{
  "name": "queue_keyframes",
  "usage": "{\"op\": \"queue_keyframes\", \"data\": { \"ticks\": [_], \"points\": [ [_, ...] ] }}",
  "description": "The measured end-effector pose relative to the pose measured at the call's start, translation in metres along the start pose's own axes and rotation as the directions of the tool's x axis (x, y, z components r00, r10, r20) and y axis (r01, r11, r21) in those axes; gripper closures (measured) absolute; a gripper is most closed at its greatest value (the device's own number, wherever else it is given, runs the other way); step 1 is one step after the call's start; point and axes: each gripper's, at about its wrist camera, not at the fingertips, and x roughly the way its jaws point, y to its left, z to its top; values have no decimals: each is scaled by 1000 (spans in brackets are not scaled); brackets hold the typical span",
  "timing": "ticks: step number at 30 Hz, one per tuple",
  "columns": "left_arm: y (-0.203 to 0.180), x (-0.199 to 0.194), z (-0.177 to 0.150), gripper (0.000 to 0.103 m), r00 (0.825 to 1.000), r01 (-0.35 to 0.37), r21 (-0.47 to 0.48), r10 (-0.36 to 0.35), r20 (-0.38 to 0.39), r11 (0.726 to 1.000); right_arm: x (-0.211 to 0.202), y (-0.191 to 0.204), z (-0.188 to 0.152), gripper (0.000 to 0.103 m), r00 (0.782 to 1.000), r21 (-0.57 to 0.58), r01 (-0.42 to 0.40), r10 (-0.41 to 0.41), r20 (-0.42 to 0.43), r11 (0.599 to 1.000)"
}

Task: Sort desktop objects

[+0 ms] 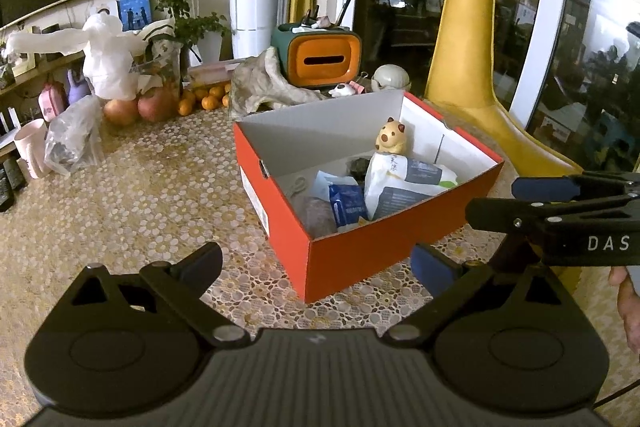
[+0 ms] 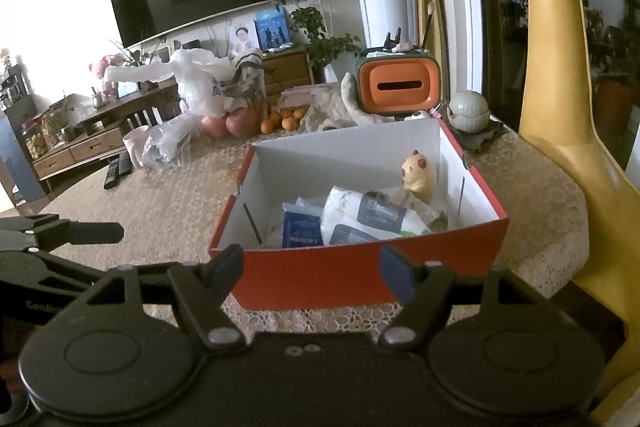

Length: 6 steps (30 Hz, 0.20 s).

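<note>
Left gripper (image 1: 316,267): jaws spread wide, nothing between them, just short of the box's near corner. Right gripper (image 2: 312,269): jaws wide, empty, at the near wall. Red shoebox (image 1: 360,255): open-topped, on the lace tablecloth (image 1: 140,195), holding wipes pack (image 1: 404,179), blue packet (image 1: 347,205), bear figurine (image 1: 391,139). Bare cloth lies left of it. Beyond: apples (image 1: 138,107), tissue holder (image 1: 322,57).

Box (image 1: 352,255) on table (image 1: 140,195); figurine (image 1: 391,141), wipes pack (image 1: 404,183), perhaps scissors (image 1: 297,185) inside; fruit (image 1: 156,103) behind-left.
</note>
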Motion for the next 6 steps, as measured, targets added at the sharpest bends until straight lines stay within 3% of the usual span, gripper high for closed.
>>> {"op": "queue_keyframes", "data": {
  "ticks": [6],
  "points": [
    [2,1,-1,2,1000,12,3,-12,-2,1000,2,2,-1,28,1000,0,2,-2,-9,1000]
  ]
}}
